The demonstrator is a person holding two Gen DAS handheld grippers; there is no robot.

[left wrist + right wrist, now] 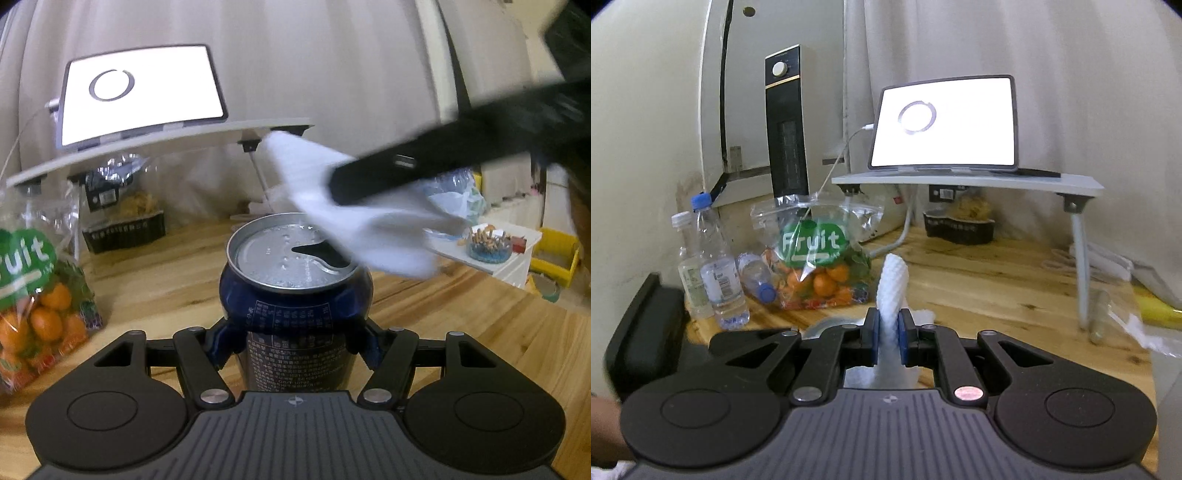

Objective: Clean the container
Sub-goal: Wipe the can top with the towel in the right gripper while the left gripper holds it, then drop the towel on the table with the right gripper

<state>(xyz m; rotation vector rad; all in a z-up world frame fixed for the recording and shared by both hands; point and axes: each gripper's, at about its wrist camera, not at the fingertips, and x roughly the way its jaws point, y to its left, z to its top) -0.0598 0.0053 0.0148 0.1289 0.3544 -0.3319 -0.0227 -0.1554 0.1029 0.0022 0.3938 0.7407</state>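
The left gripper point(295, 332) is clamped on the dark blue aluminium drinks can point(295, 306), holding it upright above the wooden table point(461, 325), away from its edges. The right gripper point(889, 334) pinches a white textured paper towel point(892, 288), which in the left view hangs over the can's silver opened lid point(288, 254) at its right rim. To wipe well, the towel should probably press flat on the lid and circle the rim, keeping clear of the sharp opening while the can is held steady. A clear bag of oranges point(816, 266) near the table's far left edge reads "Fruit"; the can's small print is illegible.
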